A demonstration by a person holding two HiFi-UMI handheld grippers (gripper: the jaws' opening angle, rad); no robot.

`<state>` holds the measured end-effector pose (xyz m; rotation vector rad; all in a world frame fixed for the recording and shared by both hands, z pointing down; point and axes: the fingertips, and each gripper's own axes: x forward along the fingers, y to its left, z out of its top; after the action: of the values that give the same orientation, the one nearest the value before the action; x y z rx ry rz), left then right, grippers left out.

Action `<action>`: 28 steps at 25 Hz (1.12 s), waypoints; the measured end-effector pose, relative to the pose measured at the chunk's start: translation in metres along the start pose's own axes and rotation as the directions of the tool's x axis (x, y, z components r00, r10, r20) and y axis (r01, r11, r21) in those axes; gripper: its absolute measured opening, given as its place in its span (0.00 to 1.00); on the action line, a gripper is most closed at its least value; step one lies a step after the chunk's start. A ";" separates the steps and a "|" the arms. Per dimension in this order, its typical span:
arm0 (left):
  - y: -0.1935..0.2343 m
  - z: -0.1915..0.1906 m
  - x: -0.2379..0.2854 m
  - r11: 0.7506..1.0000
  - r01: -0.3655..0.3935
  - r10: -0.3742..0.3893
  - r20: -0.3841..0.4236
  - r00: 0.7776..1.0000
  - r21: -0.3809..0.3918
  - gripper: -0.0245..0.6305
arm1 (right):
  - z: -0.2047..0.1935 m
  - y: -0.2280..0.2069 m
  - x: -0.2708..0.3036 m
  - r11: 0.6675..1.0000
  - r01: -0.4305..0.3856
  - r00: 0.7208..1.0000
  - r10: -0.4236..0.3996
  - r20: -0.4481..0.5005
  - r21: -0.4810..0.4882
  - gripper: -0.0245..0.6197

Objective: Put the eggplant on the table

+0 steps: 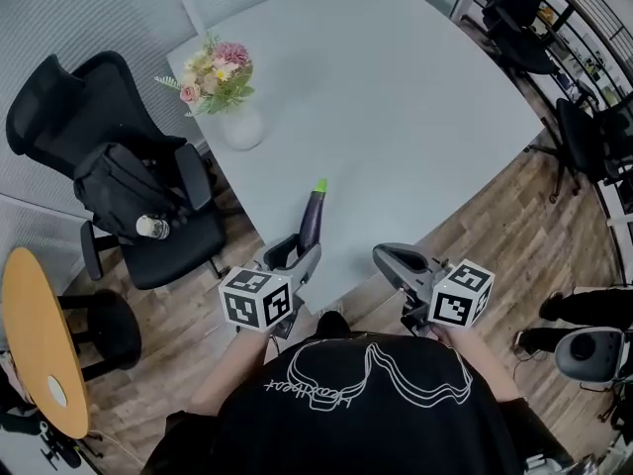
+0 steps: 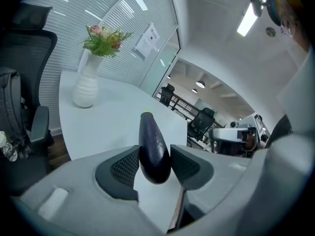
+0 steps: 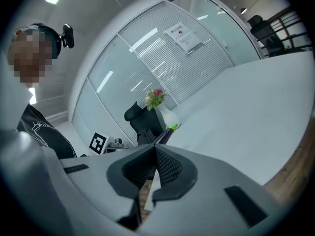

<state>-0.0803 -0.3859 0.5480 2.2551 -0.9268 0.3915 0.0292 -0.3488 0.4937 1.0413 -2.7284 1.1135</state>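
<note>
The left gripper [image 1: 294, 252] clamps the eggplant [image 1: 313, 216] by its fat end, with the green tip pointing out over the near corner of the table [image 1: 415, 97], probably so it can be laid flat. The right gripper [image 1: 398, 258], jaws pressed together and empty, hangs just beside that edge.

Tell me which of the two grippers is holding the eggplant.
The left gripper: the purple eggplant is clamped between its jaws, while the right gripper has its jaws closed together on nothing.
</note>
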 end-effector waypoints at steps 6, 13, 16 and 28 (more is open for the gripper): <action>0.029 -0.012 0.028 1.000 -0.023 0.023 -0.070 0.997 -0.001 0.35 | -0.001 -0.021 0.007 0.999 0.037 0.999 -0.037 -0.002 0.033 0.05; 0.056 -0.029 0.053 0.999 -0.053 0.053 -0.130 0.990 0.006 0.35 | -0.008 -0.039 0.018 0.996 0.065 0.998 -0.064 -0.020 0.067 0.05; 0.063 -0.032 0.061 0.998 -0.055 0.056 -0.149 0.987 0.013 0.35 | -0.009 -0.044 0.022 0.994 0.074 0.997 -0.072 -0.030 0.077 0.05; 0.071 -0.036 0.072 0.999 -0.047 0.048 -0.176 0.983 0.006 0.35 | -0.007 -0.055 0.030 0.993 0.066 0.997 -0.063 -0.036 0.102 0.05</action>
<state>-0.0810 -0.4360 0.6427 2.1630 -0.8893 0.6027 0.0367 -0.3905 0.5399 1.1039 -2.6170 1.2620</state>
